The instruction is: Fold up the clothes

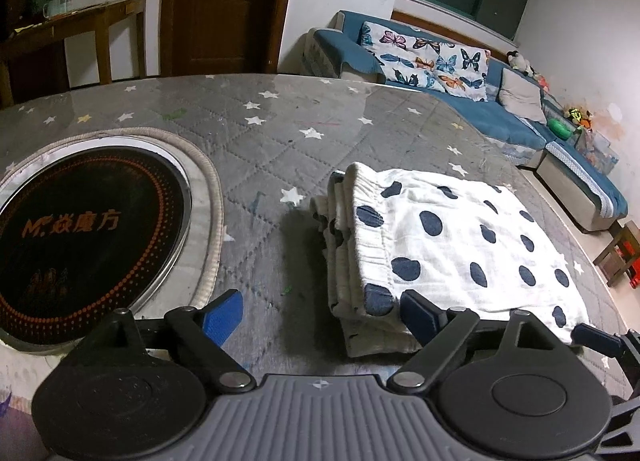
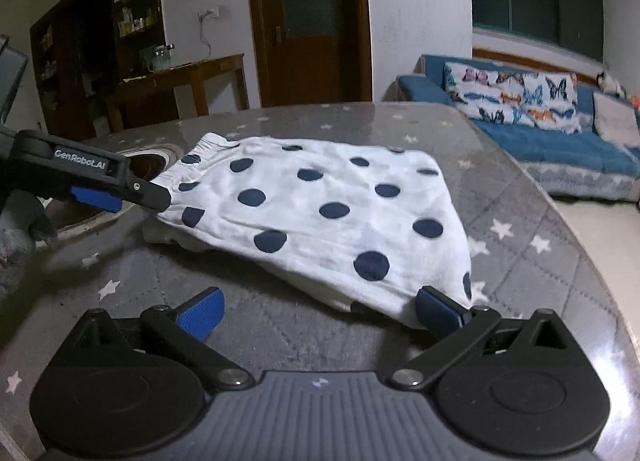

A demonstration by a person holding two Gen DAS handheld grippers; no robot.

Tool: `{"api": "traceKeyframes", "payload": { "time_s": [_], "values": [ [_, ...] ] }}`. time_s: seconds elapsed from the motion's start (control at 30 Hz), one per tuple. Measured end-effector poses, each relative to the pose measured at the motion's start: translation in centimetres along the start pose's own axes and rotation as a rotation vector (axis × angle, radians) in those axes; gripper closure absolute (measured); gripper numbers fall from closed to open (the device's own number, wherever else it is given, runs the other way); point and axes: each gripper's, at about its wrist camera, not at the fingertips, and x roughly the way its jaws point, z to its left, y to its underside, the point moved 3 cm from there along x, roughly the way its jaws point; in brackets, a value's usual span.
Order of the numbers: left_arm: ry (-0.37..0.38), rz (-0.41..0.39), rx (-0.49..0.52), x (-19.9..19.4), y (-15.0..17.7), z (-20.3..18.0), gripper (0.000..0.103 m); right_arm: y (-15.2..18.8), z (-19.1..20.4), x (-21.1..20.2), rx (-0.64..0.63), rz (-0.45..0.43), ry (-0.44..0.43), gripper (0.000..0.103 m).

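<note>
Lying folded on star-print table (image 1: 280, 129): dotted garment (image 1: 460, 245); round hotplate (image 1: 80, 237) beside; both grippers (image 1: 322, 311) (image 2: 320, 311) spread apart.

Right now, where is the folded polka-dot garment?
The polka-dot garment lies folded on the star-print table cover, right of the round cooktop, with the open left gripper and open right gripper at its near edge.

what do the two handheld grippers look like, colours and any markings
Both grippers, left gripper and right gripper, have black linkage arms on round black housings, a ribbed grey body and blue textured pads on the fingers. The left one carries white "GenRobot.AI" lettering on its side.
</note>
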Motion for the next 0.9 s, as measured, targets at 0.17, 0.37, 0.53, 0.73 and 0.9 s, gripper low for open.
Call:
{"api": "traceKeyframes", "payload": {
  "time_s": [0.17,0.37,0.53,0.73,0.9],
  "values": [
    [0.004,0.000,-0.007,-0.2,0.2,0.2,0.014,-0.2,-0.1,-0.8,0.025,-0.021,-0.012,0.000],
    [0.009,0.001,0.006,-0.6,0.8,-0.2,0.010,0.1,0.4,-0.8,0.022,-0.013,0.013,0.000],
    [0.010,-0.009,0.022,-1.1,1.3,-0.6,0.004,0.5,0.8,-0.8,0.025,-0.014,0.026,0.000],
    [0.011,-0.025,0.037,-1.8,2.0,-0.9,0.002,1.3,0.7,-0.9,0.060,-0.017,0.027,0.000],
    [0.017,-0.045,0.056,-2.5,2.4,-1.3,0.001,1.7,0.7,-1.4,0.082,-0.027,0.038,0.000]
  ]
}}
